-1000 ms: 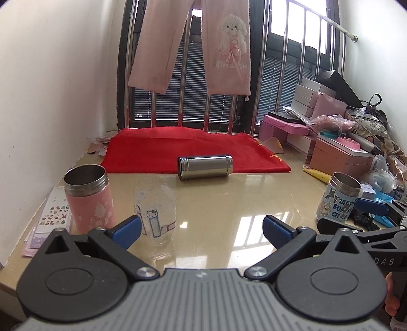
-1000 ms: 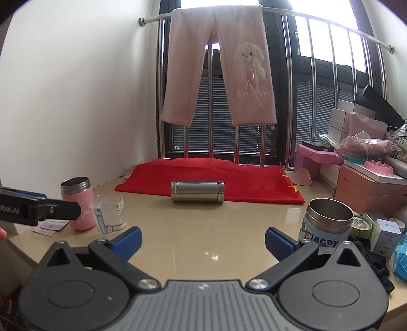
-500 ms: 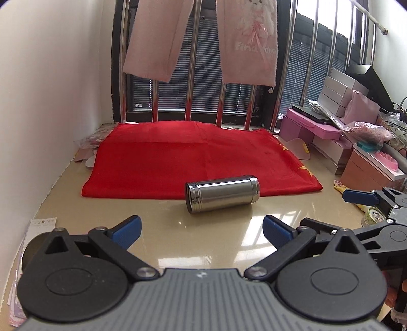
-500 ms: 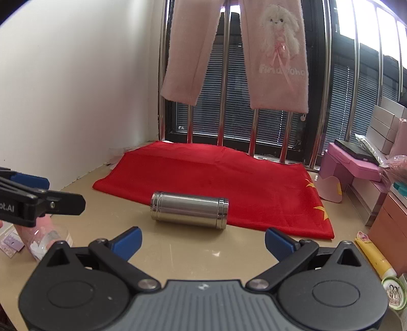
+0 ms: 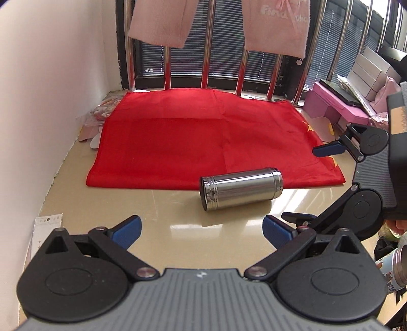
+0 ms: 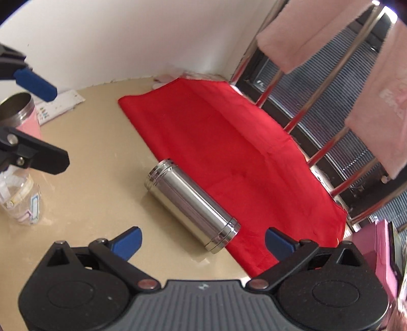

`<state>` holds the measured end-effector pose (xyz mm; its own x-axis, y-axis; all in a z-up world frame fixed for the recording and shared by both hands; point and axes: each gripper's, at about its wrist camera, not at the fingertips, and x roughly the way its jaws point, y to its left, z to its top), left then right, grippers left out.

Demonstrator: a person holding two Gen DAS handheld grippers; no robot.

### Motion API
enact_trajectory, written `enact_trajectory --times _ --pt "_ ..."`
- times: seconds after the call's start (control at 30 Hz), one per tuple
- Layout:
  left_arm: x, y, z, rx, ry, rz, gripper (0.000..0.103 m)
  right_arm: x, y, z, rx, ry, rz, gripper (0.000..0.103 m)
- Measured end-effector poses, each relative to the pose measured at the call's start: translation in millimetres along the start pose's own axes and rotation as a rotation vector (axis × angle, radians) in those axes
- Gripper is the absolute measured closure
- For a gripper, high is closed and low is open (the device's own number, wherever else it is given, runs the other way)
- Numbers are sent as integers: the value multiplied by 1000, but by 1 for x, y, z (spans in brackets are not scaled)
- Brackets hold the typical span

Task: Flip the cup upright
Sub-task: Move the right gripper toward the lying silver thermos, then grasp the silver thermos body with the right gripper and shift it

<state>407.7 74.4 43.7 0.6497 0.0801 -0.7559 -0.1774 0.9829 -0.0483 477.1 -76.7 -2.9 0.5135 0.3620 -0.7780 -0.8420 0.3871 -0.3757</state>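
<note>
**Steel cup lying on its side, both grippers released around it**

The cup (image 5: 241, 189) is lying on its side on the table (image 5: 157, 208), resting just against the front edge of the red cloth (image 5: 203, 137), which is spreading toward the table's far edge under the window bars (image 5: 206, 71). Pink trousers (image 5: 276, 23) are hanging from above. Toward the table's left edge, a pink mug (image 6: 21, 115) is standing upright beside a clear glass (image 6: 21, 201), with a sticker sheet (image 6: 59, 103) lying near the wall. Pink boxes (image 5: 335, 105) are crowding the right edge. Nothing is lying between either gripper and the cup.

The left gripper (image 5: 202, 229) is hovering level in front of the cup, released and apart from it. The right gripper (image 6: 202, 240) is tilting sideways, released, its fingers straddling the cup's closed end without touching.
</note>
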Motion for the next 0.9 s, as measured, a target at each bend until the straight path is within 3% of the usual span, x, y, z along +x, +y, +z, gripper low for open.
enact_trajectory --times 0.4,0.53,0.63,0.73,0.9 --pt "46 16 14 -77 116 93 0 116 4 39 -450 182 158 7" --pt "50 20 15 -102 131 104 0 153 -5 43 -472 269 270 25" --pt "51 20 15 -113 140 102 0 157 -6 52 -445 253 348 37" --pt "48 18 16 -121 146 97 0 152 1 51 -457 234 367 38" --pt "35 15 16 -112 137 62 0 109 14 33 -504 168 356 38"
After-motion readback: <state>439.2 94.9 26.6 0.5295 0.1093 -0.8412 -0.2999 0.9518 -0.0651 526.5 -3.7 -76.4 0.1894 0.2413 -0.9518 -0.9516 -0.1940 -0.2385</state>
